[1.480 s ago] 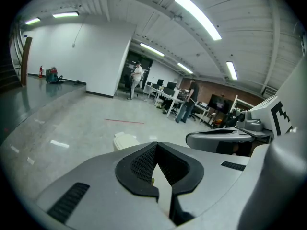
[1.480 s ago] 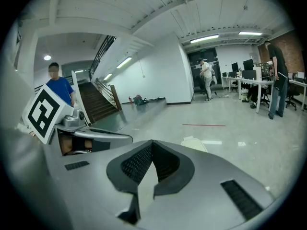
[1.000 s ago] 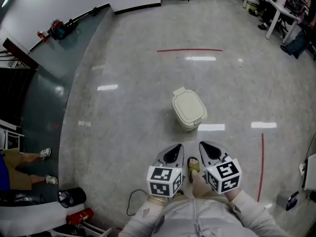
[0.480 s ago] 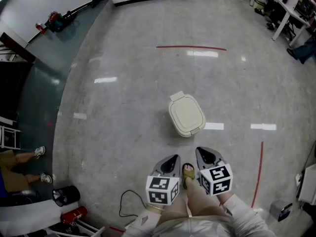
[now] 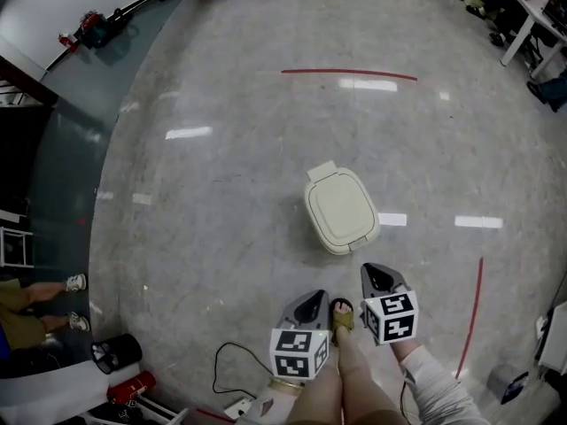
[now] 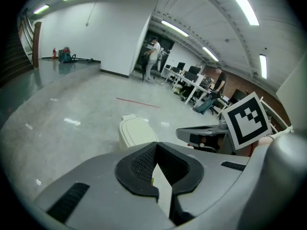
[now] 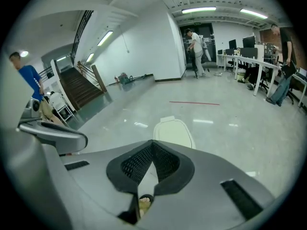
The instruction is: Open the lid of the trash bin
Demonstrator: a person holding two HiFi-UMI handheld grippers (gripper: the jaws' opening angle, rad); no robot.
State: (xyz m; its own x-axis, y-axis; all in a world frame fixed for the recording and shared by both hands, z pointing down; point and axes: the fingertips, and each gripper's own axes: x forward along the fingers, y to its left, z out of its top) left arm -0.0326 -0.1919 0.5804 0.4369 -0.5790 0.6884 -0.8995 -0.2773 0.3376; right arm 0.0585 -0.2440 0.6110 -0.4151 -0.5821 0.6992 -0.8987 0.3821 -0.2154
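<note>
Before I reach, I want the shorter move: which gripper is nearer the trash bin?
The right gripper: in the head view it is closer to the trash bin; the left gripper is held further back.

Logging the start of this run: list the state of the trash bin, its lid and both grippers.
Trash bin: upright on the floor, apart from both grippers.
Lid: shut, lying flat on the bin.
Left gripper: shut, nothing between its jaws.
Right gripper: shut, nothing between its jaws.
</note>
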